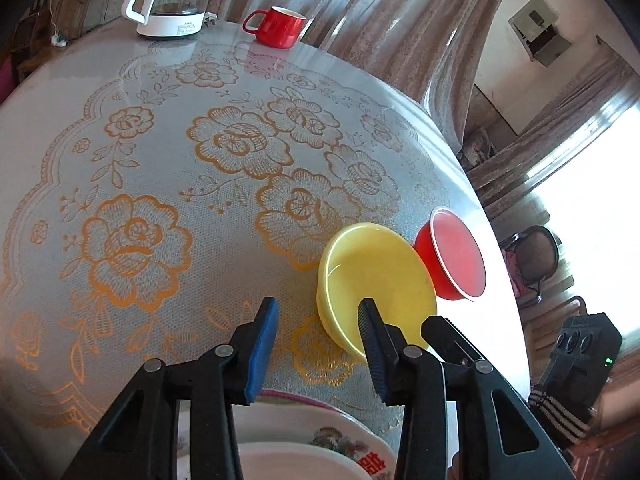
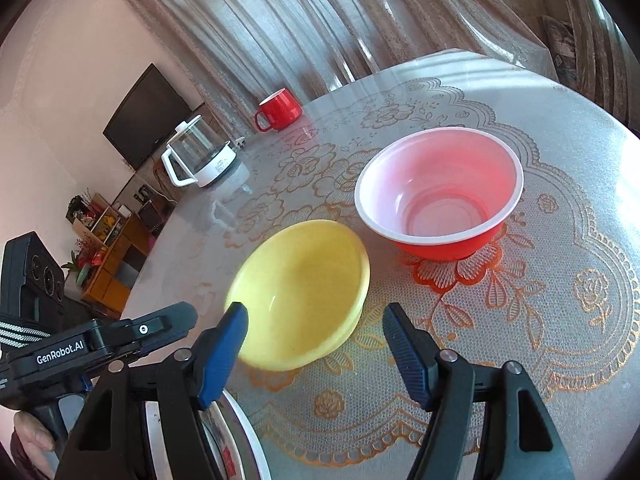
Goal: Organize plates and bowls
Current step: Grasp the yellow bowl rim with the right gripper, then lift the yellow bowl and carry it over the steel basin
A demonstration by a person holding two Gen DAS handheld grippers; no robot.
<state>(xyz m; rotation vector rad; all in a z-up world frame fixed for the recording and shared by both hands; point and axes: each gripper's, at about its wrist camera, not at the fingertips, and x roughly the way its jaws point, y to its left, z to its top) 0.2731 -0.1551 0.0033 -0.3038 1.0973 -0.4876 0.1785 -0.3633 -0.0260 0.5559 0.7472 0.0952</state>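
Right wrist view is filled across its middle and right by a round table (image 2: 560,184) under a lace-patterned cloth with gold flowers. On it, right of centre, a red bowl (image 2: 440,188) with a white rim stands upright, and just beside it, toward lower left, stands a yellow bowl (image 2: 300,292); whether the two touch is unclear. Near the upper left edge of the table stand a glass kettle (image 2: 204,160) with a white base and handle, and a red mug (image 2: 278,110). Along the bottom edge, a stack of white plates (image 2: 240,432) shows partly under the fingers. The right gripper (image 2: 314,356) hangs with its blue-padded fingers spread wide, holding nothing, the left fingertip over the yellow bowl's near rim. At lower left the left gripper's black body appears. In the left wrist view the left gripper (image 1: 318,352) is likewise wide open and empty above the plates (image 1: 320,440) at the bottom, with the yellow bowl (image 1: 376,276) and red bowl (image 1: 452,256) at lower right.
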